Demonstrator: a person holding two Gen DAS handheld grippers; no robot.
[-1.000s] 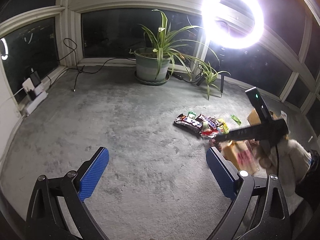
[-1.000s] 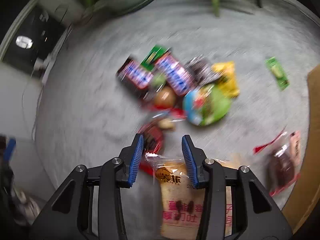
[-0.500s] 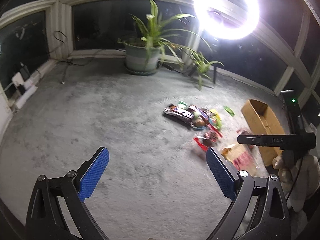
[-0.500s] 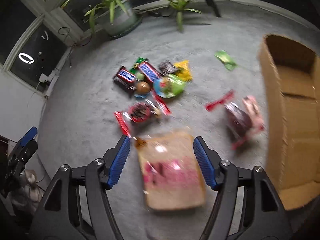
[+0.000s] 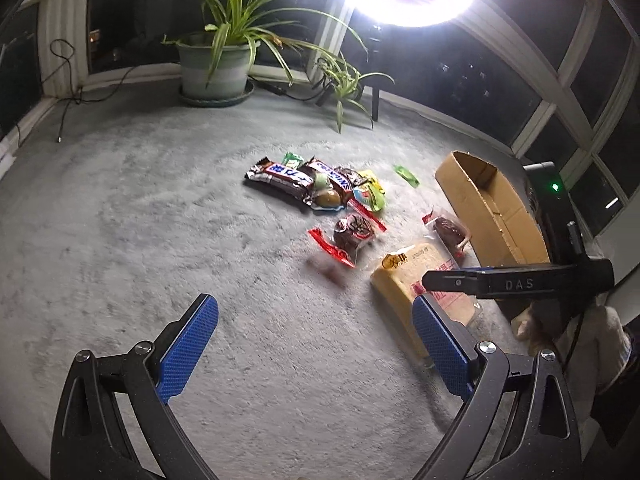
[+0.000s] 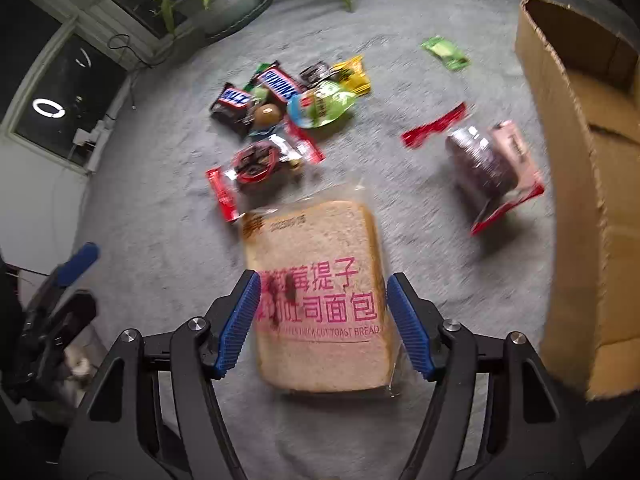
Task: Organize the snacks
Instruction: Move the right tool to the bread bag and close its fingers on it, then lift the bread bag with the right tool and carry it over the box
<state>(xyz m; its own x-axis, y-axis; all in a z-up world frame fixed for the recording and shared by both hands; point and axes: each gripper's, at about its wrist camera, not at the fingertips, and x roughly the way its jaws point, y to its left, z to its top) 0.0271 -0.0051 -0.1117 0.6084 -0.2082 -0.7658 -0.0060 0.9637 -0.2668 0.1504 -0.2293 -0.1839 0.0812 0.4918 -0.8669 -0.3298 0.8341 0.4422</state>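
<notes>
Right wrist view shows your right claw (image 6: 324,320) spread wide astride the clear-wrapped tan toast loaf (image 6: 316,292); centre it, then squeeze gently.

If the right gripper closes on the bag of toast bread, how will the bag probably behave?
The toast bread bag looks soft, so it would probably squash between the fingers of the right gripper rather than resist. Its clear wrapper seems glossy and loose at the edge, so it may slip or crinkle. It is likely light for its size, and flat enough not to roll.

Black gripper frames (image 6: 322,324), blue textured pads (image 5: 188,350), silver screws
</notes>
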